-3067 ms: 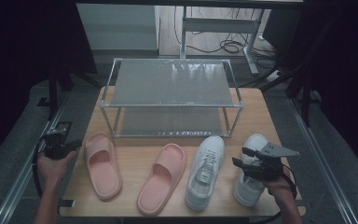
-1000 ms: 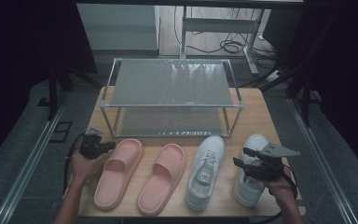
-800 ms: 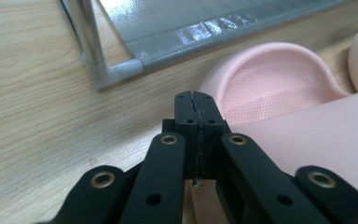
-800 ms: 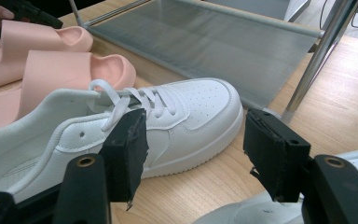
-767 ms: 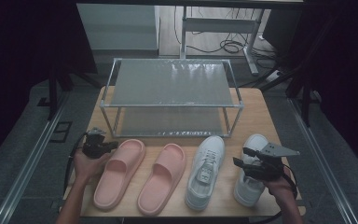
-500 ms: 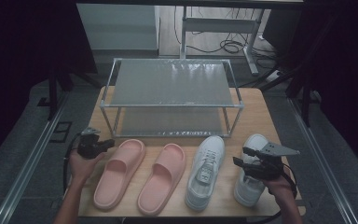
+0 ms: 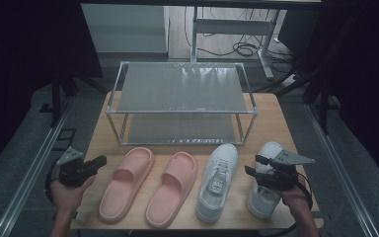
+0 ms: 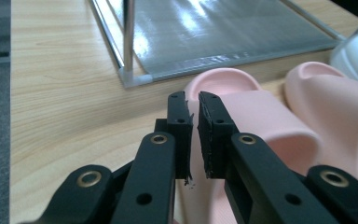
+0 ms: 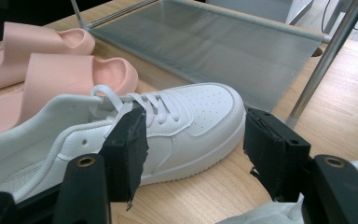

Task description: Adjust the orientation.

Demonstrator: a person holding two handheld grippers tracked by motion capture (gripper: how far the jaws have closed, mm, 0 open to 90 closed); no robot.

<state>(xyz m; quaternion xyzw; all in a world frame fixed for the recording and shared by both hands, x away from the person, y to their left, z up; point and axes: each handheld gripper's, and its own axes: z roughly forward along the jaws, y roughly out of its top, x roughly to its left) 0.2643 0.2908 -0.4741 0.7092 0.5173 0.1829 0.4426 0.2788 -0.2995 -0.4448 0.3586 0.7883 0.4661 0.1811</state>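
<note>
**Left jaws part a crack beside the pink slipper; right jaws stand wide over the white shoes**

The left gripper (image 8: 194, 135) has its jaws only a narrow slit apart, and they have just been opening; nothing sits between the pads. In the left gripper view the tips hang just over the left pink slipper (image 8: 256, 121), with bare wood showing to their left. In the high view this gripper (image 7: 81, 169) is off the table's near left corner, just left of that slipper (image 7: 127, 181) and apart from it.

The right gripper (image 9: 193, 149) holds its jaws wide, with nothing gripped. Between them, farther off, lies the left white sneaker (image 9: 177, 126), laces up, toe toward the rack. In the high view the gripper (image 7: 261, 170) hovers above the right white sneaker (image 7: 265, 190), near the table's near right edge.

Outward from there, four shoes lie in a row across the near half of the wooden table (image 7: 98, 133), toes pointing far: the two slippers on the left, the second (image 7: 171, 195) beside the first, then the two sneakers (image 7: 218, 180). Beyond them stands a two-tier metal shoe rack (image 7: 182, 89), both shelves bare.
</note>
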